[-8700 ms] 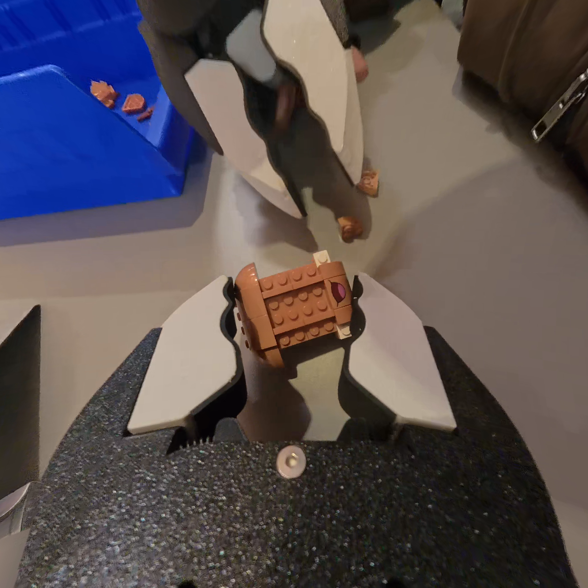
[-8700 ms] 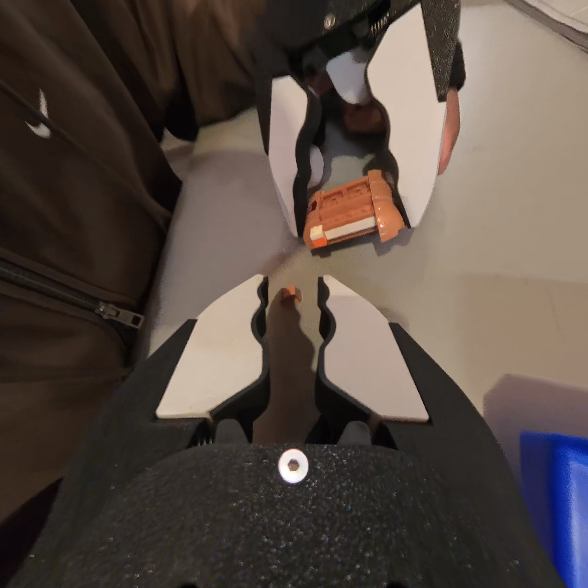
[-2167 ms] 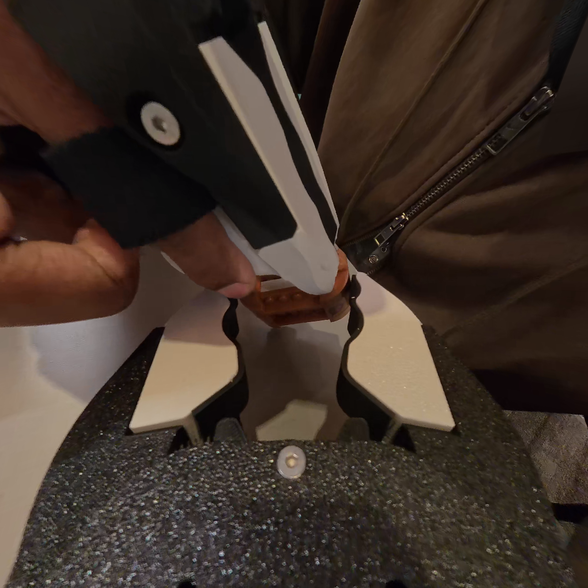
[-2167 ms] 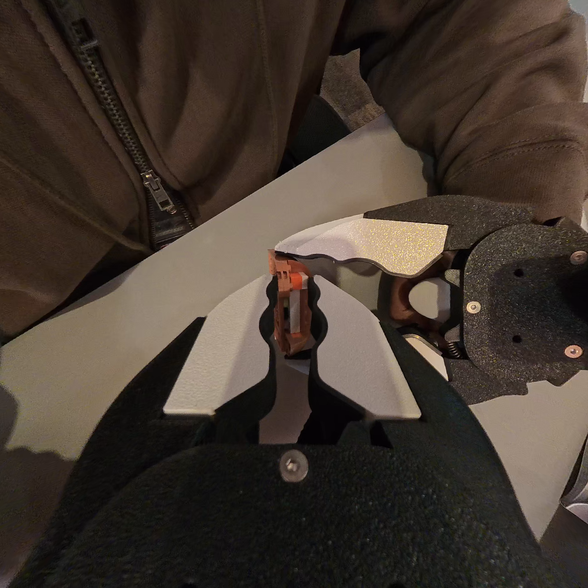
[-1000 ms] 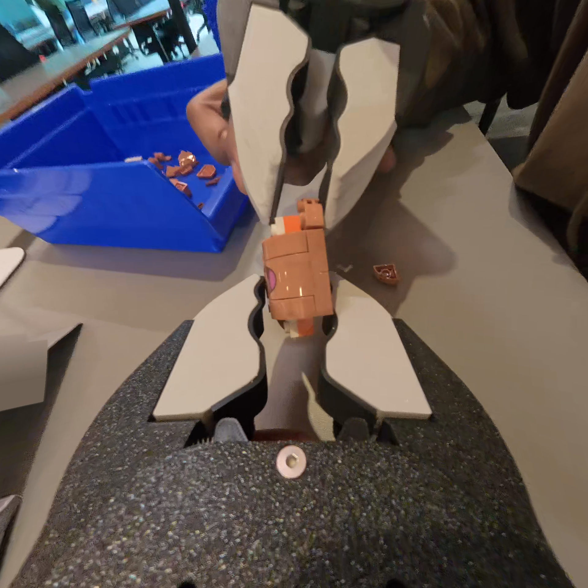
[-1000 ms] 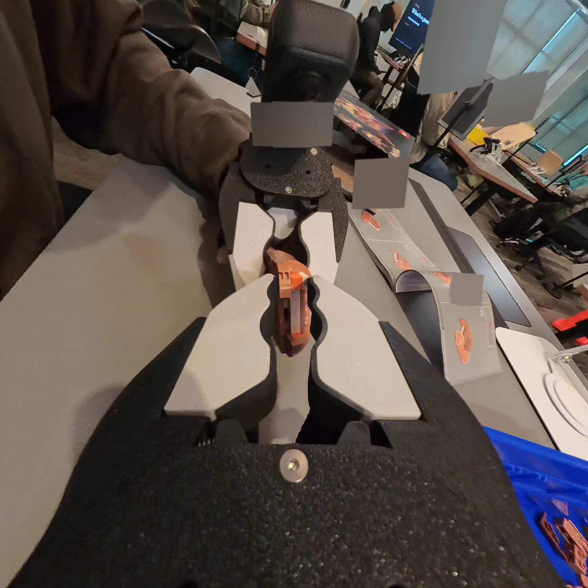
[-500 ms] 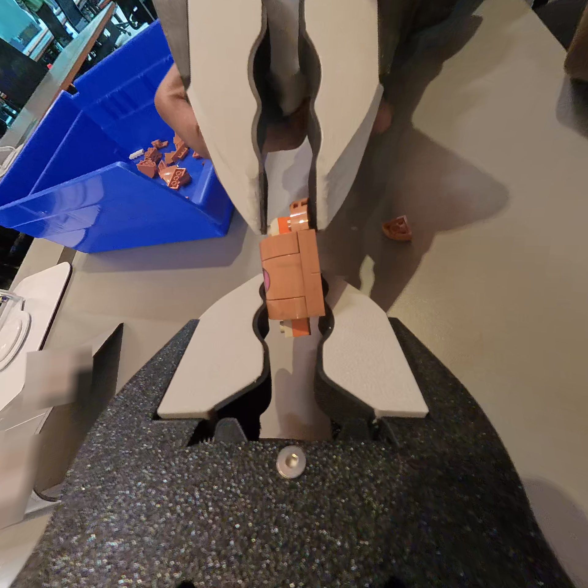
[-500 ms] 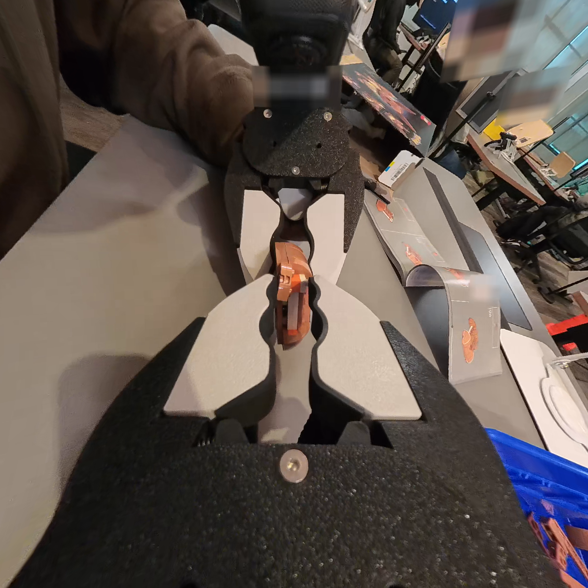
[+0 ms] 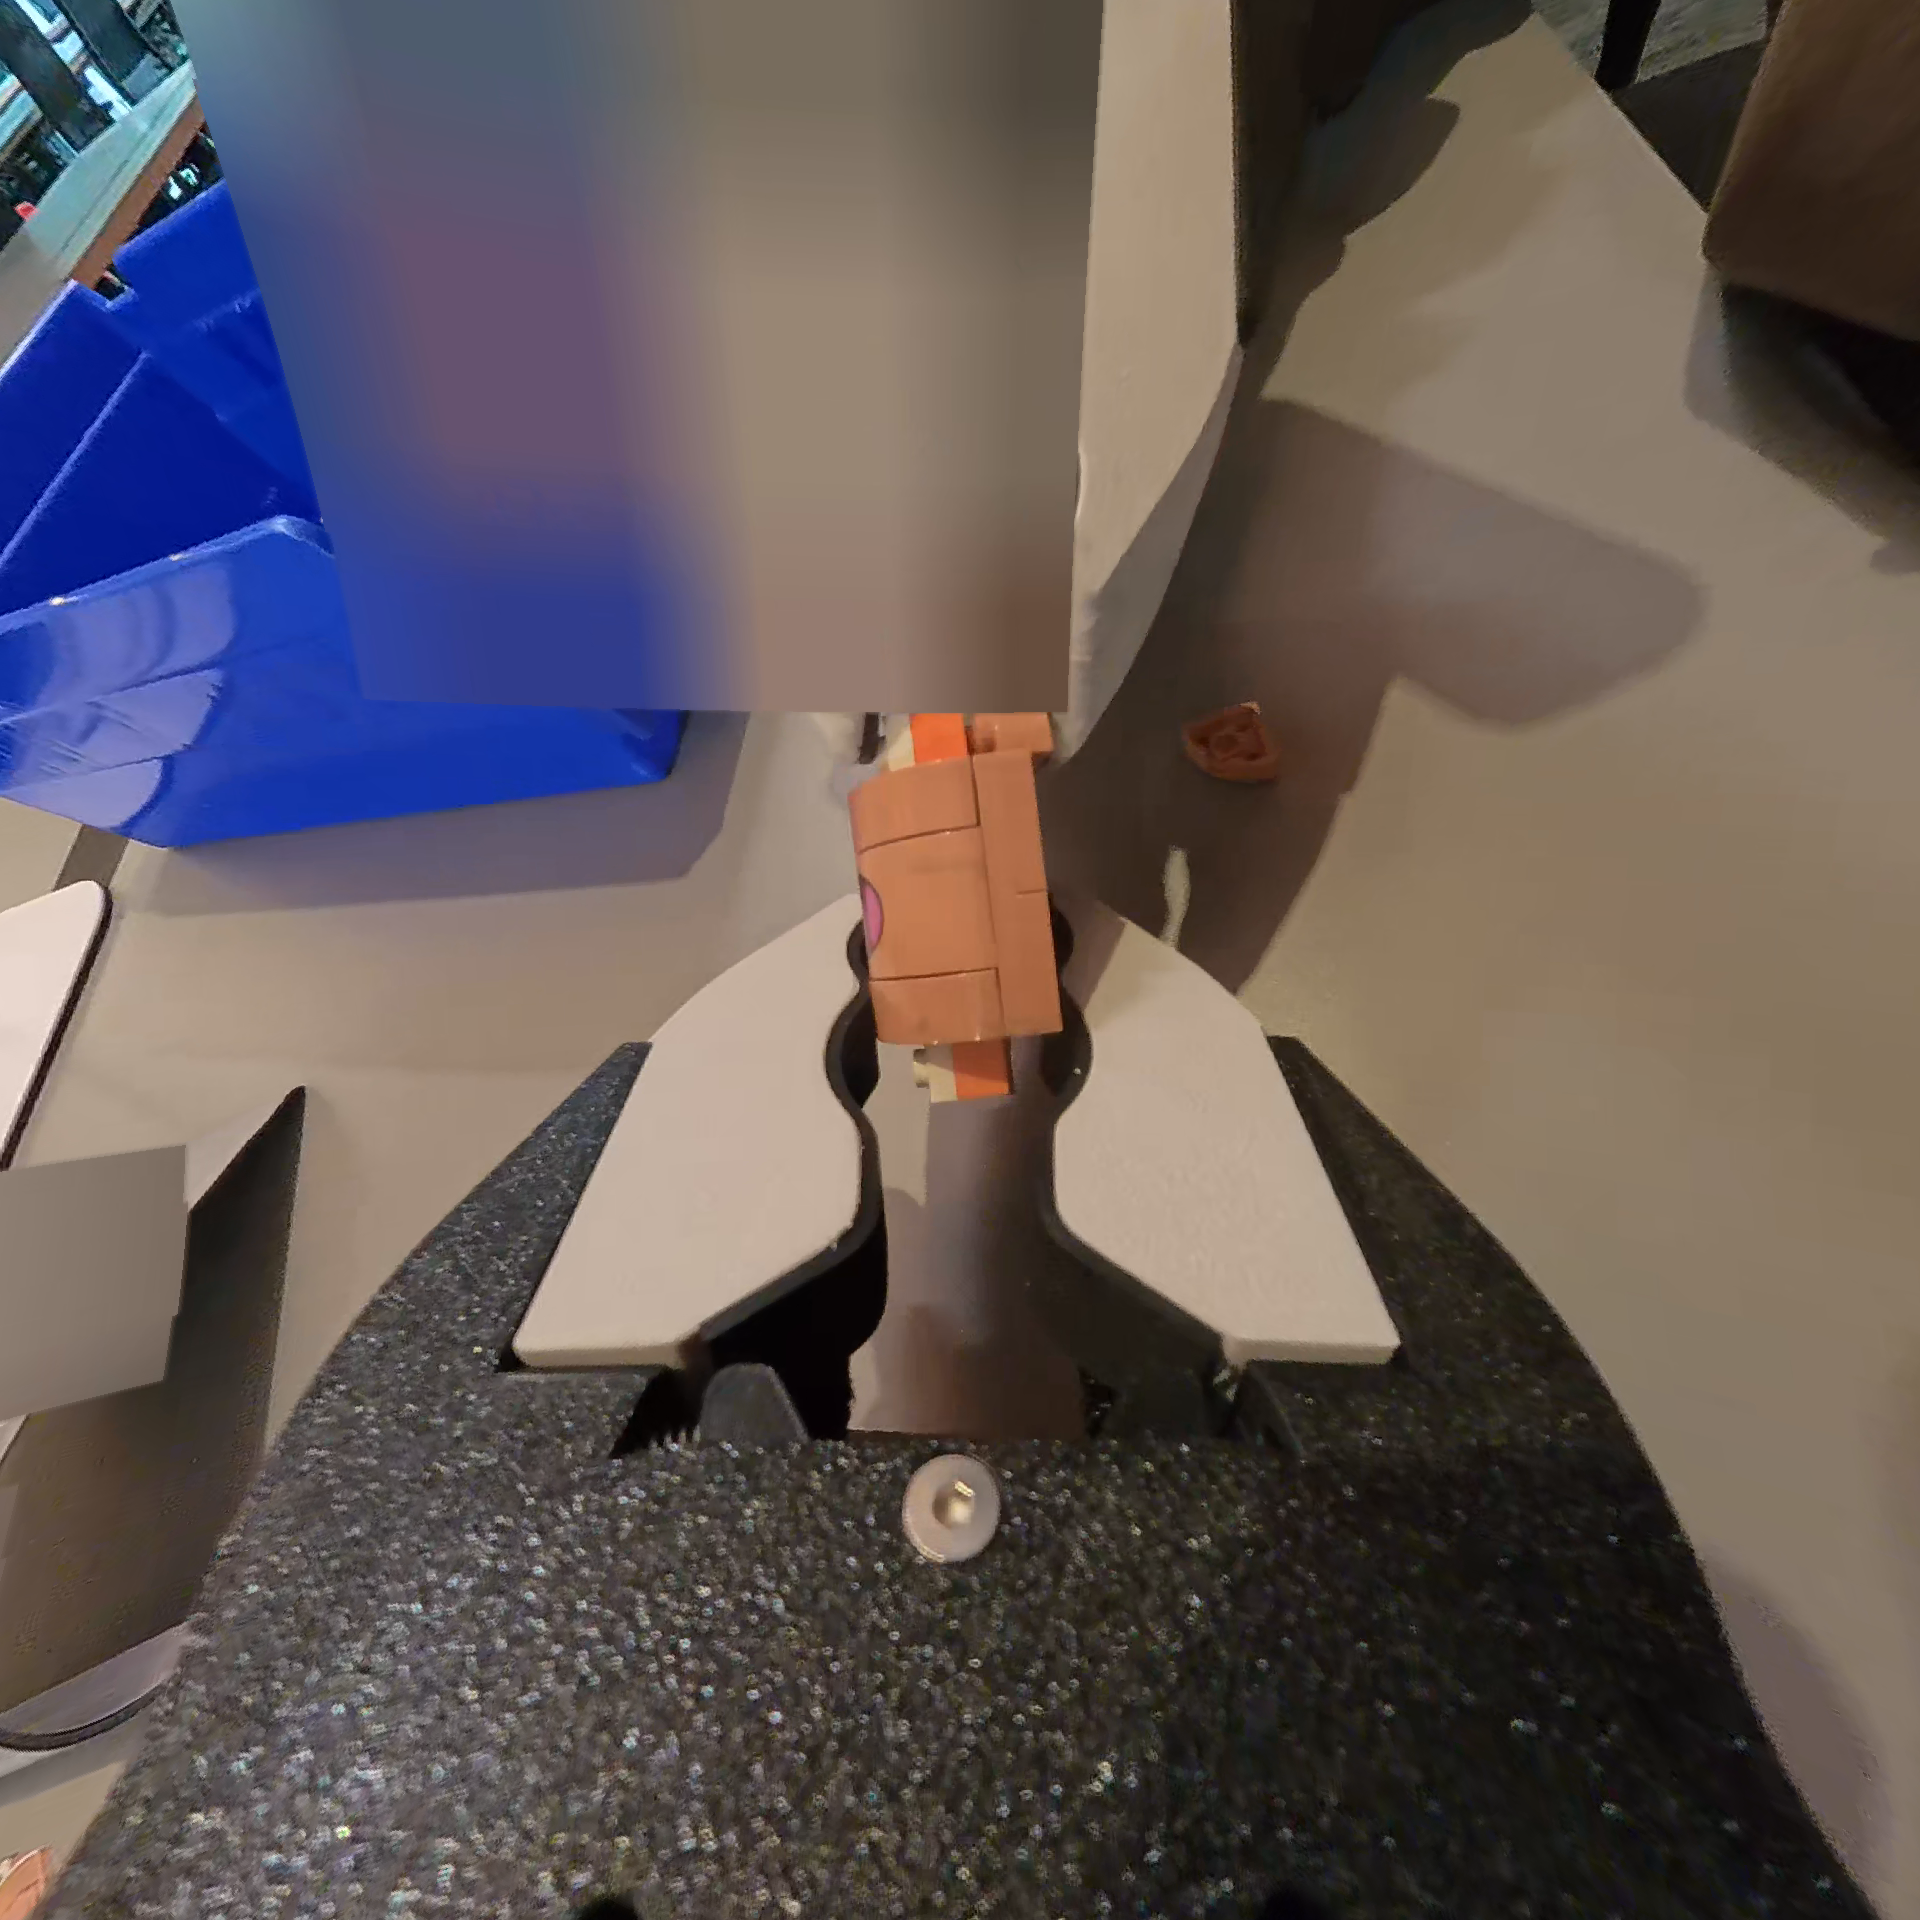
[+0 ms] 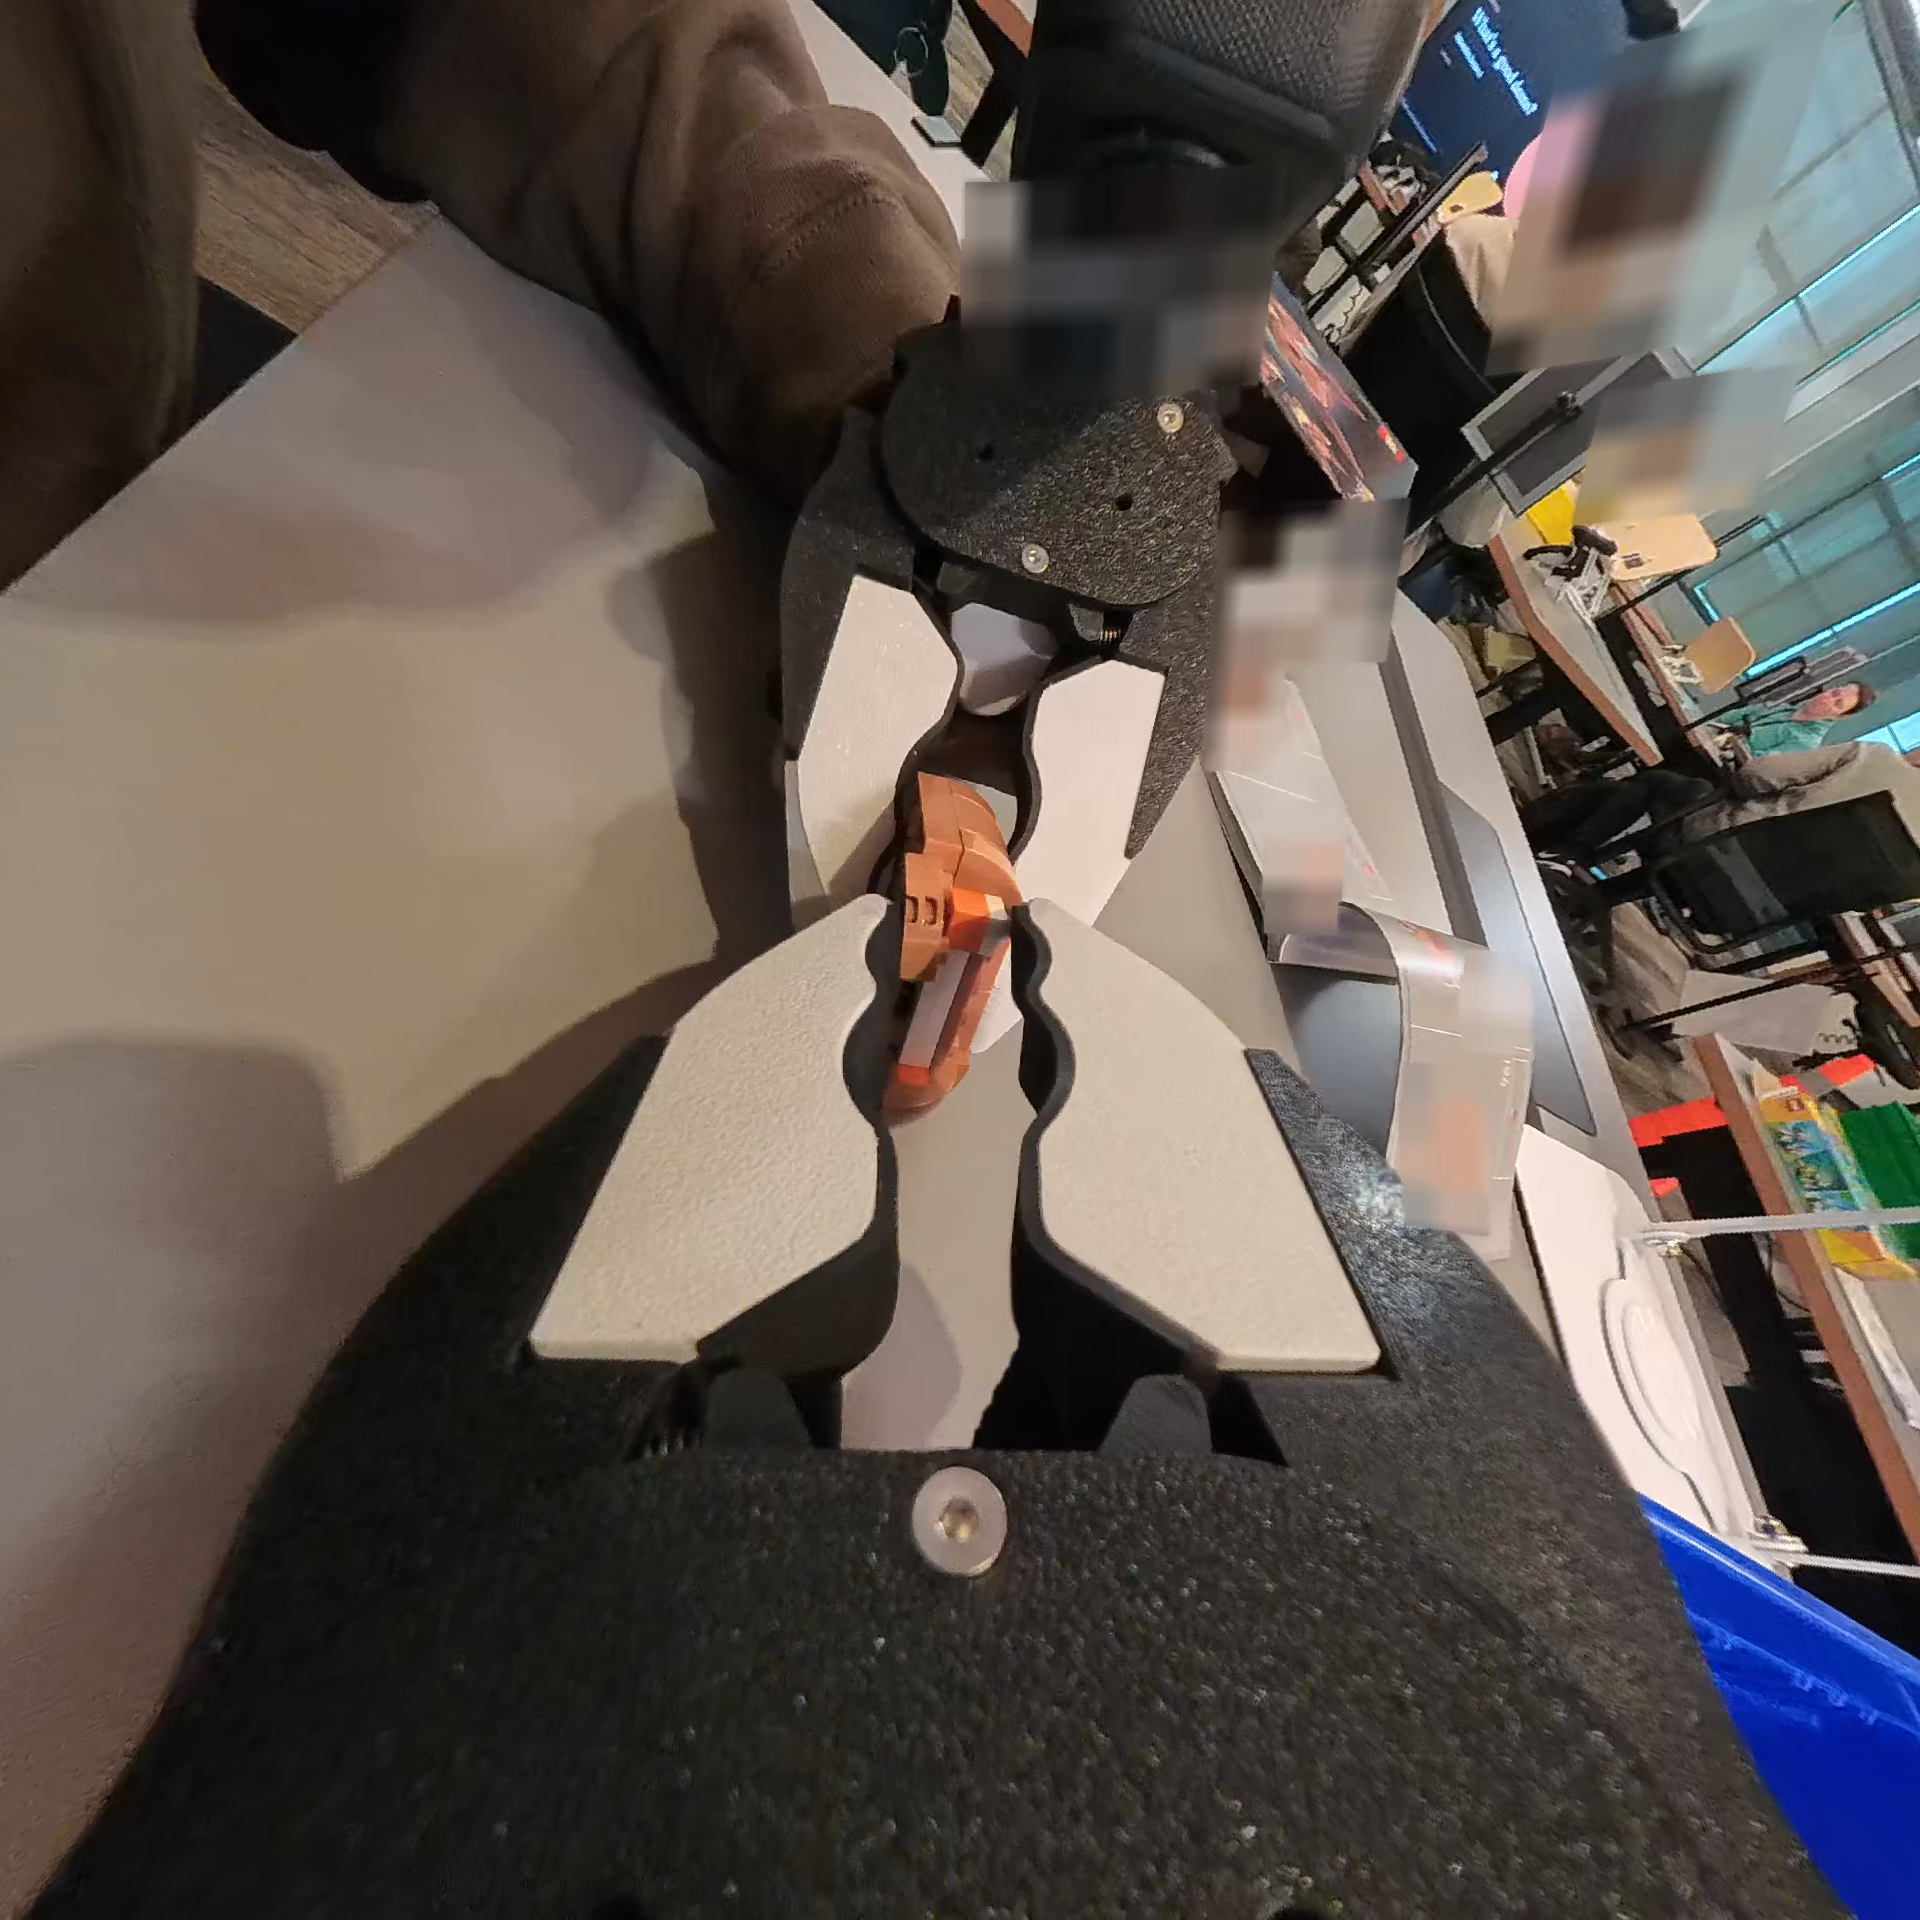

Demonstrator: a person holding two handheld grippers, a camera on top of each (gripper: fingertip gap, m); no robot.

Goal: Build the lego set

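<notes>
The left black speckled tongs with pale grey finger plates [image 9: 961, 966] point forward, and the plates are closed on the two sides of a tan brick assembly [image 9: 956, 914]. The right black tongs with the same grey plates [image 10: 951, 935] face them tip to tip, nearly touching. Their plates grip the other end of that assembly. A brown sleeve [image 10: 665, 208] reaches to the back of the left tongs.

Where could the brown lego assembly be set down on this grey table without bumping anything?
The grey table is bare right of the left gripper, short of the loose brown piece. In the right wrist view, another bare stretch lies beside the brown sleeve. It is crowded by the blue bin and the open booklet.
</notes>
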